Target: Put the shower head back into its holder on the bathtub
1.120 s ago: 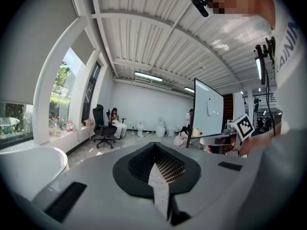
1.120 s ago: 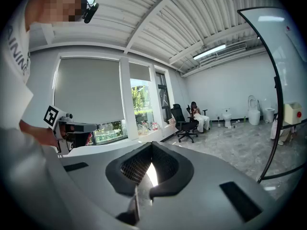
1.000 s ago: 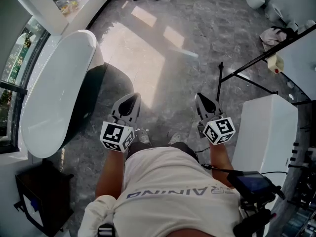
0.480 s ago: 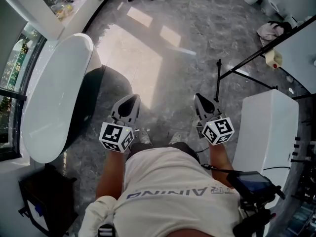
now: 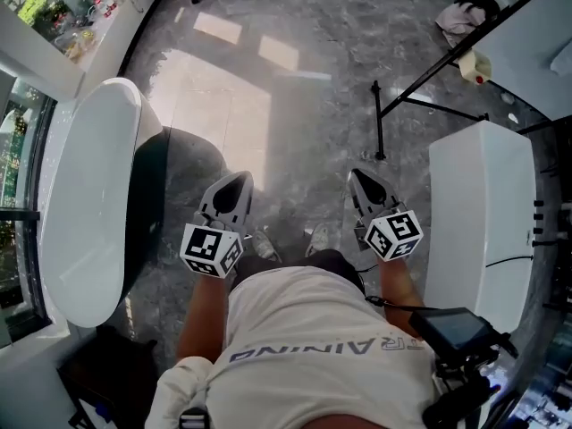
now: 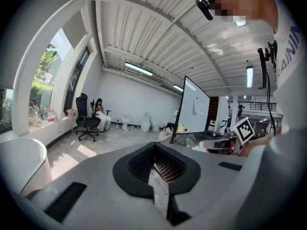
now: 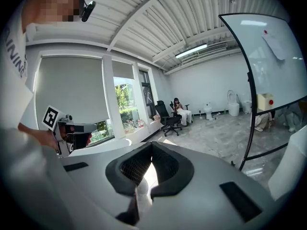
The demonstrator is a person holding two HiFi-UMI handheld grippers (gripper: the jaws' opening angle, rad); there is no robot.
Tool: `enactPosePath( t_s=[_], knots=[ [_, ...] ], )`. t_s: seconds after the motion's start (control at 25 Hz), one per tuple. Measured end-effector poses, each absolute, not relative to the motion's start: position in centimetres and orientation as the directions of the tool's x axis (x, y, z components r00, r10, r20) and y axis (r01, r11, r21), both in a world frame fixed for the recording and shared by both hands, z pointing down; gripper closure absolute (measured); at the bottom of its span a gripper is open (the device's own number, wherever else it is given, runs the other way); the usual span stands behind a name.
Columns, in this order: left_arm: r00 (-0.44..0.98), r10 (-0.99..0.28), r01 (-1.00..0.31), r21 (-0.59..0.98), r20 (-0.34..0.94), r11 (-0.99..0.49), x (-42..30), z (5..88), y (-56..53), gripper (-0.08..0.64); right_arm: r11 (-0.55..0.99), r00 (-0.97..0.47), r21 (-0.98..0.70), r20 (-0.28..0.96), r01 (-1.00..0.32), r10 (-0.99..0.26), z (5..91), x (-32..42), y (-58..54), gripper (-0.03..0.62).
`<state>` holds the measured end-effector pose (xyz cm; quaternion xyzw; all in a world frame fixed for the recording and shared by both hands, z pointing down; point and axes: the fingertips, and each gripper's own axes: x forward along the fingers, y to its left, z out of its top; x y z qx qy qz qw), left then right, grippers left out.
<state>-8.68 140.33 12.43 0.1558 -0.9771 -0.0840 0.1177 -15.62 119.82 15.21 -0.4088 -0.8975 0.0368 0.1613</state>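
Note:
The white freestanding bathtub [image 5: 85,213] stands at the left of the head view, and its rim [image 6: 19,159] shows low left in the left gripper view. No shower head or holder is visible in any view. My left gripper [image 5: 234,180] and right gripper [image 5: 361,175] are held side by side over the grey marble floor, in front of the person's body and to the right of the tub. Both are shut with nothing between the jaws. In the left gripper view the gripper [image 6: 156,151] points across the room. The right gripper [image 7: 150,150] does the same in its own view.
A white box-shaped unit [image 5: 483,213] stands close on the right. The black legs of a whiteboard stand [image 5: 402,104] cross the floor ahead. A dark side table [image 5: 98,378] sits by the tub's near end. A person sits on an office chair [image 6: 88,121] far off by the windows.
The tub has slid left and the white unit has come further into the head view. Both grippers keep their place in front of the body and stay shut.

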Motion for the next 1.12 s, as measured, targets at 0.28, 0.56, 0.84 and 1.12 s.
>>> enactPosePath(
  t_s=[0.28, 0.56, 0.84, 1.12],
  knots=[
    [-0.874, -0.441, -0.398, 0.220, 0.205, 0.891, -10.9, 13.2, 138.0, 0.543, 0.779, -0.728, -0.179, 0.280, 0.601, 0.626, 15.3, -14.7, 115.0, 0.580],
    [-0.832, -0.517, -0.482, 0.197, 0.204, 0.854, -13.3, 11.7, 132.5, 0.543, 0.830, -0.796, -0.223, 0.242, 0.510, 0.554, 14.3, -16.3, 109.3, 0.580],
    [-0.782, -0.591, -0.567, 0.167, 0.201, 0.807, -17.8, 11.2, 121.4, 0.543, 0.866, -0.843, -0.246, 0.226, 0.436, 0.488, 14.9, -18.0, 98.5, 0.580],
    [-0.719, -0.665, -0.653, 0.132, 0.204, 0.746, -20.6, 11.3, 110.6, 0.543, 0.913, -0.900, -0.246, 0.215, 0.326, 0.380, 15.6, -18.7, 87.5, 0.581]
  ],
)
